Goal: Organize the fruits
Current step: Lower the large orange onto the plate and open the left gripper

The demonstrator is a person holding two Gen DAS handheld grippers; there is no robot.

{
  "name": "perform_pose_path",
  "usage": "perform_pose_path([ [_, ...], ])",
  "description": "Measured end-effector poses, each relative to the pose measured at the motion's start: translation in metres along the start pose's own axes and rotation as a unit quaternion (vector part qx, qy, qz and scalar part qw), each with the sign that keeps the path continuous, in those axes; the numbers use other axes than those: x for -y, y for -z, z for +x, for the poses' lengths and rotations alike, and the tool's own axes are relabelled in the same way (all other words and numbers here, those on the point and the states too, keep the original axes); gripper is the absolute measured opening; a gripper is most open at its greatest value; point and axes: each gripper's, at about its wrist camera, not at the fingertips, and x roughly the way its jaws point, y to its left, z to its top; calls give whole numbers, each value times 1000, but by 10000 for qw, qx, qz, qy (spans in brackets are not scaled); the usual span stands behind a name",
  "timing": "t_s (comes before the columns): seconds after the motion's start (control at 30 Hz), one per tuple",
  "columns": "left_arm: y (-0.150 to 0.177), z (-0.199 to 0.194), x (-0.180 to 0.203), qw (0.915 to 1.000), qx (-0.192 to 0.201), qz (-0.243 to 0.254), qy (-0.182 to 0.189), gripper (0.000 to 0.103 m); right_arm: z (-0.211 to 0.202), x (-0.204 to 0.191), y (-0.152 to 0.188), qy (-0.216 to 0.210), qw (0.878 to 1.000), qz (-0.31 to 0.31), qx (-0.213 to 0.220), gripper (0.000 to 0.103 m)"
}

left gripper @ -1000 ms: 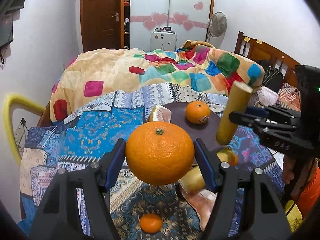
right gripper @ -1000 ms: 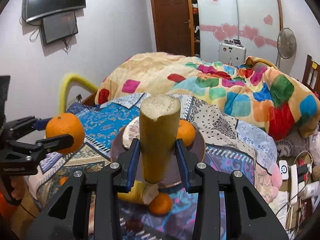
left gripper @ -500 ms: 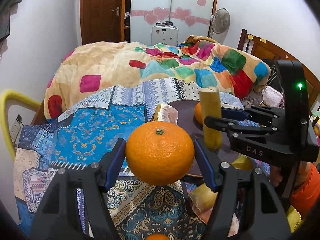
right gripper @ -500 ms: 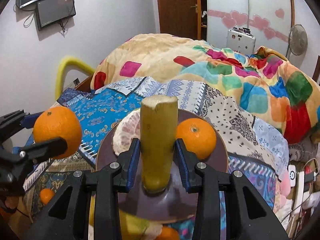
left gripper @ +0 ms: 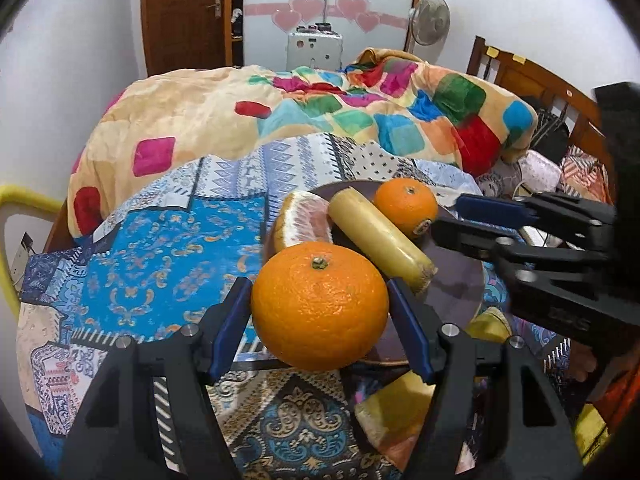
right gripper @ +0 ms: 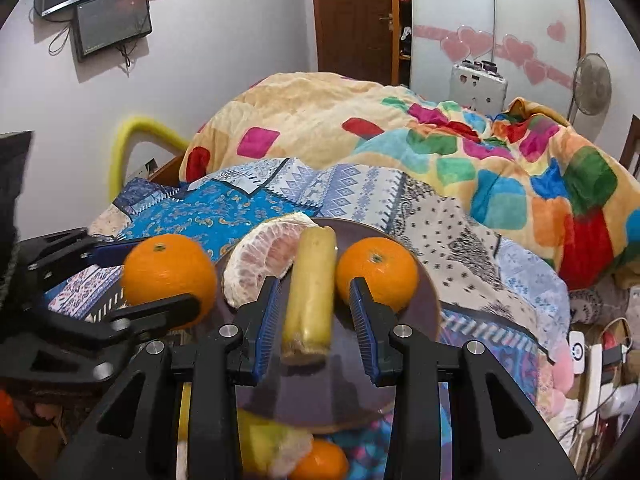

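Observation:
My left gripper [left gripper: 320,312] is shut on a large orange [left gripper: 319,306] and holds it above the near left rim of a dark round plate [left gripper: 456,284]. The orange also shows in the right wrist view [right gripper: 168,276]. On the plate [right gripper: 320,392] lie a peeled pomelo piece [right gripper: 256,260], a yellow sugarcane-like stick [right gripper: 310,292] and a second orange [right gripper: 376,272]. My right gripper [right gripper: 314,328] is open, its jaws apart on either side of the stick, which lies on the plate.
The plate rests on a patterned blue bedsheet [left gripper: 168,248]. A colourful quilt [left gripper: 320,120] is heaped behind it. Yellow peel pieces [right gripper: 264,448] and a small orange [right gripper: 320,464] lie below the plate's near edge. A wooden headboard [left gripper: 532,80] is at the right.
My right gripper lowered the yellow stick onto the plate, laid it flat and opened. My left gripper moved with its orange closer to the plate.

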Motion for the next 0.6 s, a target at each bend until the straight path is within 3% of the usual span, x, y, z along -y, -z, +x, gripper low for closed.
perform_pose_path([
  [0.27,-7,25,17,9994,-328,68,81,68,-36,12,19,198,9997,-32,107,33],
  [0.6,-5,27,29,9987,-463,204,-12,69,-54,14,45,240,9996,-159,54,35],
])
